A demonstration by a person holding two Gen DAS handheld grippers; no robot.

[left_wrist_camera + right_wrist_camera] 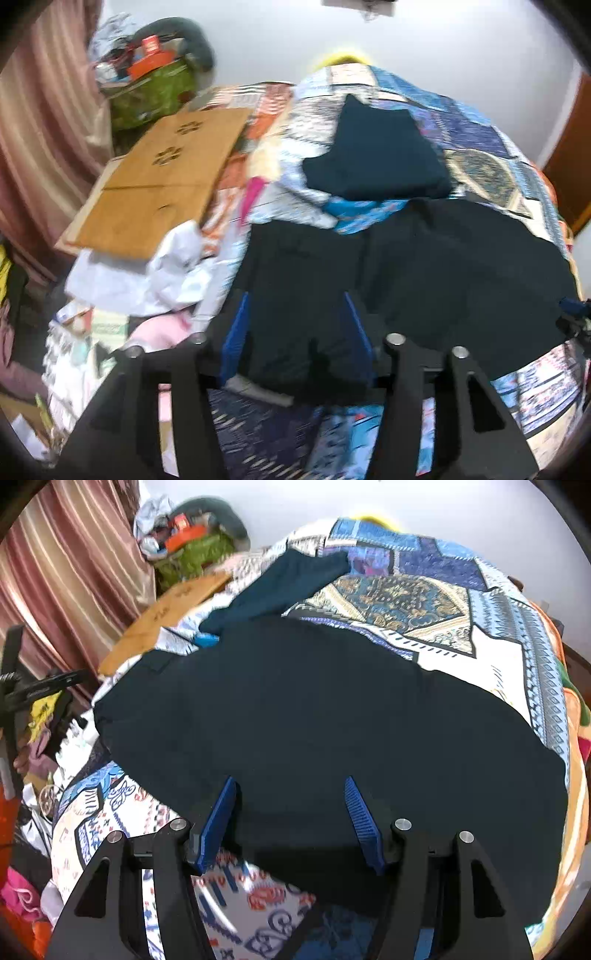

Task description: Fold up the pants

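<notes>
Dark navy fabric pants [314, 716] lie partly folded on patchwork quilt [424, 602]; more folds likely remain. Left gripper [297, 332], right gripper [291, 819] both spread, gripping nothing.

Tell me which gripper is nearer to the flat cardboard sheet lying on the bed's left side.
Left. The left gripper hovers over the dark pants at their left end, and the cardboard sheet lies close on its left. The right gripper is over the pants' middle, with the cardboard far off at upper left.

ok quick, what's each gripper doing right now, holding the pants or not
left gripper: open, nothing held, above the dark pants.
right gripper: open, nothing held, jaws apart over the pants.
</notes>
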